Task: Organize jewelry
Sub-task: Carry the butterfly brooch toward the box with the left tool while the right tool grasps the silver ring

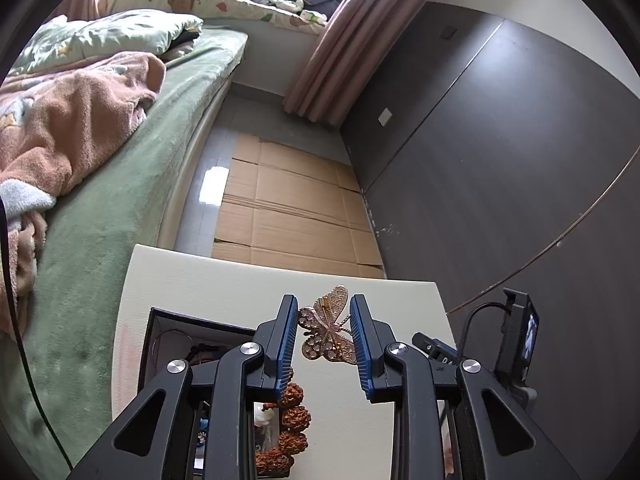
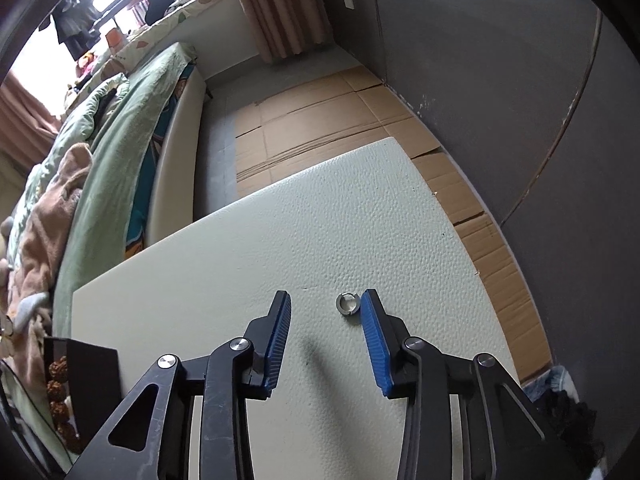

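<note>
Left wrist view: at the bottom centre, the left gripper [image 1: 325, 322] has its blue-padded fingers [image 1: 289, 336] part-way open around a gold butterfly brooch [image 1: 327, 330]. The brooch appears pinched between the pads, its wing edges touching both, above a pale table [image 1: 224, 280]. Below it, a string of brown knobbly beads [image 1: 290, 428] runs toward the bottom edge. At lower left stands an open dark box [image 1: 160, 344] with cords inside. Beyond, in the upper left, is a bed with a green cover [image 1: 120, 184]; flattened cardboard [image 1: 288, 216] lies on the floor at centre.

Right wrist view: the right gripper [image 2: 325, 306] is wide open and holds nothing. A small silver ring [image 2: 346, 304] lies on the table, just beside the right-hand pad at centre. The box edge and beads show at lower left.
</note>
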